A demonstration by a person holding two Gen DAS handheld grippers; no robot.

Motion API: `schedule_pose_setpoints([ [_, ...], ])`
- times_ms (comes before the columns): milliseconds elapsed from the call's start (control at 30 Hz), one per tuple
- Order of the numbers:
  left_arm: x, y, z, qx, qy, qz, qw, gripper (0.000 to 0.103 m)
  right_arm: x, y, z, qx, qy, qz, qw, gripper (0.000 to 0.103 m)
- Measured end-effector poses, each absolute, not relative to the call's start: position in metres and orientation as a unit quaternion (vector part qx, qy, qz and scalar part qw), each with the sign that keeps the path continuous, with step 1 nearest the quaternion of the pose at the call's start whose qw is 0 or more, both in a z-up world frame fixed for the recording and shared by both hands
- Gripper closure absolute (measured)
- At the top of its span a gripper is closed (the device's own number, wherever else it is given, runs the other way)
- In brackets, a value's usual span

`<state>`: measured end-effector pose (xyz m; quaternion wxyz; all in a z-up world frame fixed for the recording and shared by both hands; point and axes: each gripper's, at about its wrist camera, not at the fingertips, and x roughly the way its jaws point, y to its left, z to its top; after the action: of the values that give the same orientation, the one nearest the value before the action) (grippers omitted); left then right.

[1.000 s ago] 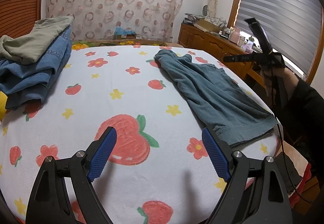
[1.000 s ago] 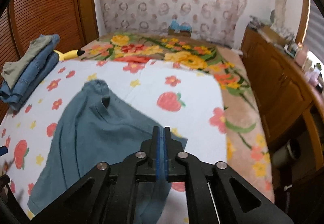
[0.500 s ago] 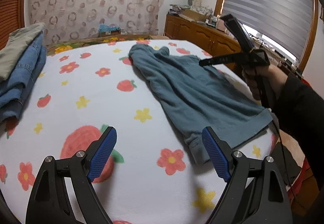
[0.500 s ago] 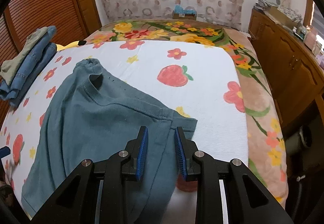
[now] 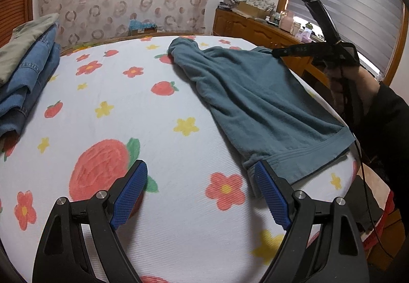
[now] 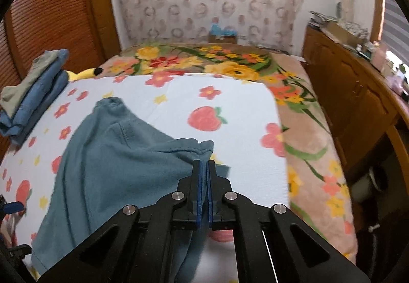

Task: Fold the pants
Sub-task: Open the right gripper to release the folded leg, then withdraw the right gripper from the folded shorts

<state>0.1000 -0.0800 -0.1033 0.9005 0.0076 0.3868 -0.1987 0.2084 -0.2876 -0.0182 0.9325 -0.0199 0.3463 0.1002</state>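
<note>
A: Left wrist view: low over the bed's (image 5: 179, 244) near edge, facing the curtained wall at 12 o'clock.

B: Right wrist view: higher, angled down. Both share the teal pants (image 5: 255, 104) (image 6: 115, 162) and folded clothes stack (image 5: 28, 70) (image 6: 33, 96).

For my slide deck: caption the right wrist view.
Right gripper shut on a raised edge of the teal knit pants spread over the strawberry-and-flower printed white sheet.
</note>
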Motion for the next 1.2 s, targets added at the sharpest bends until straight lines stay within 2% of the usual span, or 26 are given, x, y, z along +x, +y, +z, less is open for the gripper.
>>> schedule_pose_setpoints([
  [267,0.099,-0.078,-0.106,0.011,0.39,-0.194,0.9,0.016,0.211,-0.289,-0.03,-0.036,0.366,0.068,0.927,0.1],
  [500,0.1,-0.079,-0.107,0.015,0.388,-0.192,0.901,0.016,0.209,-0.283,-0.016,-0.038,0.354,0.082,0.931,0.1],
  [633,0.1,-0.079,-0.107,0.015,0.388,-0.192,0.901,0.016,0.205,-0.289,-0.013,-0.028,0.354,0.077,0.932,0.083],
  [800,0.099,-0.075,-0.105,0.005,0.383,-0.193,0.904,0.016,0.188,-0.288,-0.015,-0.032,0.357,0.088,0.929,0.076],
  [1200,0.094,-0.077,-0.097,-0.001,0.37,-0.2,0.907,0.016,0.096,-0.268,-0.028,-0.045,0.361,0.152,0.919,0.076],
])
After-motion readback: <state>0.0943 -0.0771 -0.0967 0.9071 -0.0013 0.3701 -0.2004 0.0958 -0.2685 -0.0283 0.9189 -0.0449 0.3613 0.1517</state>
